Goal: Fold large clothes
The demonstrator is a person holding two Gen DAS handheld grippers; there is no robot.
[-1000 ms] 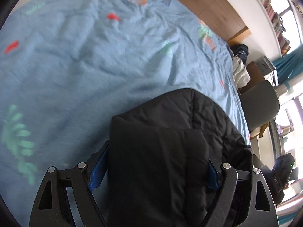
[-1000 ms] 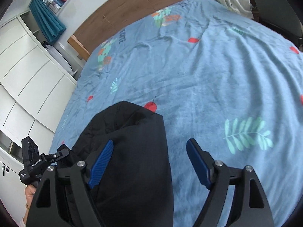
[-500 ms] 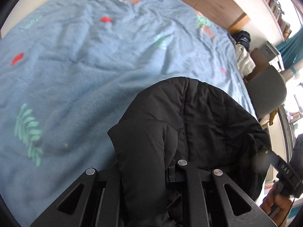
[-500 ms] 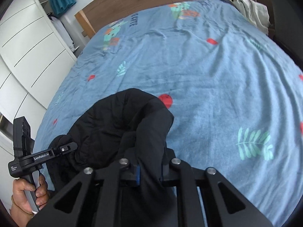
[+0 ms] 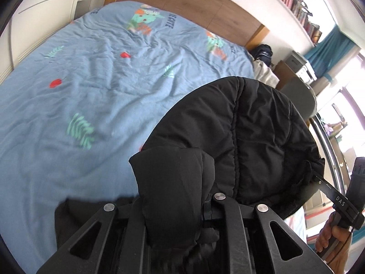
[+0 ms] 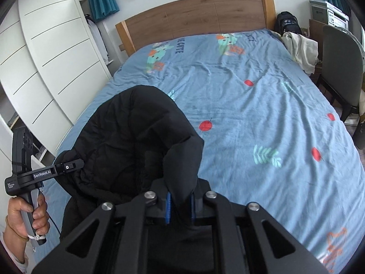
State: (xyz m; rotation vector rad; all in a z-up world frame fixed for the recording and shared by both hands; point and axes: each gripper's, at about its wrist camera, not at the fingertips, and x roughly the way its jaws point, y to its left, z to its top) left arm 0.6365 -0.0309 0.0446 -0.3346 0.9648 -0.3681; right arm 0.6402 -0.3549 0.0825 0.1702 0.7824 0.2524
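While both my grippers are clamped on the black puffer jacket (image 5: 251, 137), it hangs bunched above the bed (image 6: 262, 114) near its foot edge: left gripper (image 5: 178, 205) pinching one fold, right gripper (image 6: 180, 205) squeezing another between blue pads (image 6: 168, 207).

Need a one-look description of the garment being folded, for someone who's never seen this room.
Start at the bed with the blue printed cover and wooden headboard. Near its foot, on the wardrobe side, a jacket is held up off the cover by both tongs. It is the only black, puffy quilted item; the other clothing is a pale heap by the chair.
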